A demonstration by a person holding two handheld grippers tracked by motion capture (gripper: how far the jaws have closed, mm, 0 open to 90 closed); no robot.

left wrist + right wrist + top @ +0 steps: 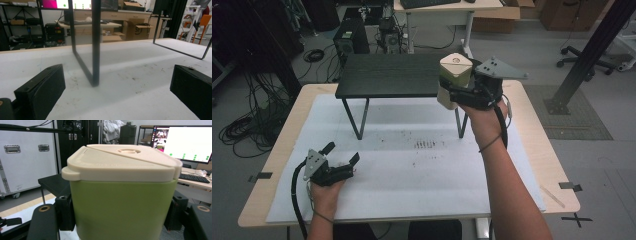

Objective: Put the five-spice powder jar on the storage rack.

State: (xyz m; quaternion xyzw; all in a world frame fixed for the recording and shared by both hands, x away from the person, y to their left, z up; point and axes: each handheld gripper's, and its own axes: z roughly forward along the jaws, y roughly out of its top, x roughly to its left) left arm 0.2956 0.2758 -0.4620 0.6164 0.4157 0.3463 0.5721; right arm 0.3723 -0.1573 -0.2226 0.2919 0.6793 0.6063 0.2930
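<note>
Two jaws of the right gripper (pixel 462 89) pinch a green container (pixel 122 207), base hidden; left gripper (pixel 343 152) spread.

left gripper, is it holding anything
No, the left gripper rests low over the white sheet with its jaws wide apart and nothing between them.

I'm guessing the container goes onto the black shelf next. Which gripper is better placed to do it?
Right. The right gripper already clamps the green container beside the black shelf; the left gripper sits open and empty, near the table's front.
</note>
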